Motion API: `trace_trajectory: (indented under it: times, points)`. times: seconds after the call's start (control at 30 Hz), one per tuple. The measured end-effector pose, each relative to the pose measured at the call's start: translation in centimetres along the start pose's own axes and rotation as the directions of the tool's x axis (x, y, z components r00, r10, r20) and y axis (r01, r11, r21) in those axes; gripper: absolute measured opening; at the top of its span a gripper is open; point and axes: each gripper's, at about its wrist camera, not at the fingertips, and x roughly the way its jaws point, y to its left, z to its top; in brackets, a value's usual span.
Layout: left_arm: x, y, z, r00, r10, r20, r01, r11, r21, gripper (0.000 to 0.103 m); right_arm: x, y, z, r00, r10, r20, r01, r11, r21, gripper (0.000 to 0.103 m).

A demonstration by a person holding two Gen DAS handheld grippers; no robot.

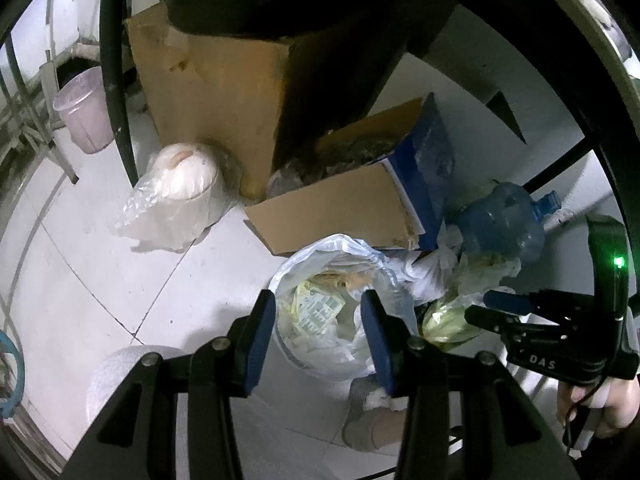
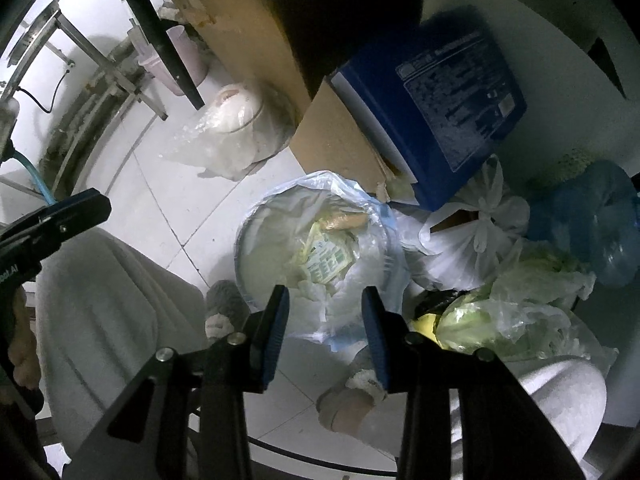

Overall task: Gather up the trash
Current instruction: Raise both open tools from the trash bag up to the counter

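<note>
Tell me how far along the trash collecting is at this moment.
Done: the lined bin already holds wrappers and paper. In hand: nothing; the left gripper and right gripper both hover open above the bin with nothing between the pads. Left: a tied white bag, loose greenish bags and a blue water jug lie on the floor beside it.
</note>
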Motion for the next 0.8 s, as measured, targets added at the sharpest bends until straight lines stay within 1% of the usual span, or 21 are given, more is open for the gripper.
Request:
trace_trajectory:
  times: [0.3, 0.43, 0.8]
  points:
    - [-2.2, -2.6, -0.9, 1.000, -0.007, 0.028, 0.006, 0.999, 0.042, 0.044, -3.3, -0.9, -1.9, 0.998, -0.003, 0.057, 0.002, 1.000, 0.012, 0.035]
    - [-3.4, -3.6, -1.2, 0.999, -0.008, 0.047, 0.006, 0.998, 0.061, 0.044, -4.7, -1.2, -2.8, 0.998, 0.005, 0.066, -0.006, 1.000, 0.020, 0.035]
    - [-5.8, -6.1, -2.4, 0.997, -0.012, 0.078, 0.004, 0.994, 0.105, 0.044, -8.7, -1.6, -4.7, 0.989, 0.022, 0.148, -0.025, 1.000, 0.017, 0.035]
